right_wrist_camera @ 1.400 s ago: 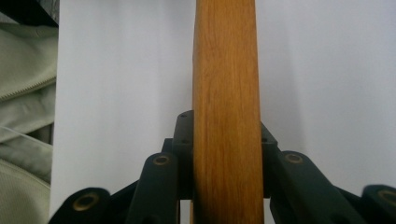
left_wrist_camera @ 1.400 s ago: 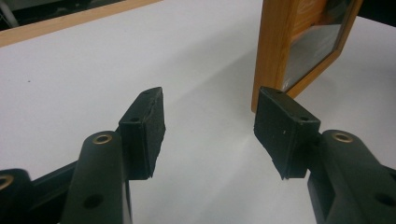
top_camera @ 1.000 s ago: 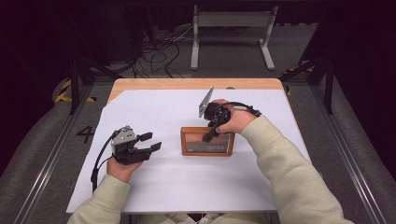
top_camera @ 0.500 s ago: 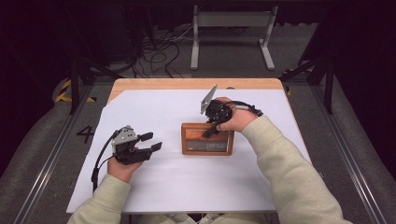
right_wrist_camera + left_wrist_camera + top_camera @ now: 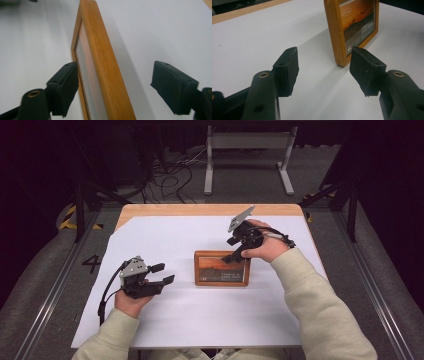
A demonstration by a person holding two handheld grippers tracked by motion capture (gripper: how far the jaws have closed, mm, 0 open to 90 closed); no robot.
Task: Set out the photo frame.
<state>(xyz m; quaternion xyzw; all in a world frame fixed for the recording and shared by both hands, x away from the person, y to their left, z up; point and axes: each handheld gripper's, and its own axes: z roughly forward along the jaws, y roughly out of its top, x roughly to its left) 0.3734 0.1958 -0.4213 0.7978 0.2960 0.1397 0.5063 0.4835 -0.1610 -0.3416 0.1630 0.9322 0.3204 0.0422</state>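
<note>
Picture frame (image 5: 222, 268), wooden, with an orange sunset print behind the glass, stands on the white sheet covering the tabletop (image 5: 200, 320), a little right of the middle; whether it leans on a rear stand we cannot tell. We hold the right claw (image 5: 233, 251) over its top edge, and its jaws have just been opening; in the right gripper view the frame (image 5: 105, 72) rises between the two black pads, one pad right at the glass side and possibly brushing it, the other well clear of the back, so nothing is gripped. We hold the left claw (image 5: 161, 273) low over the sheet to the left of the frame, jaws spread and empty, apart from the wood; in the left gripper view the frame's near corner (image 5: 342, 58) shows just beyond the gap between the pads.

We judge that the step in hand is the release: the frame has been set upright and the right claw is letting go. The next move, as we see it, calls for lifting the right claw straight up and away, keeping both pads off the wood so the frame is not tipped; the pad near the glass is the one to watch; the left claw is placed to steady the frame if it rocks.
</note>
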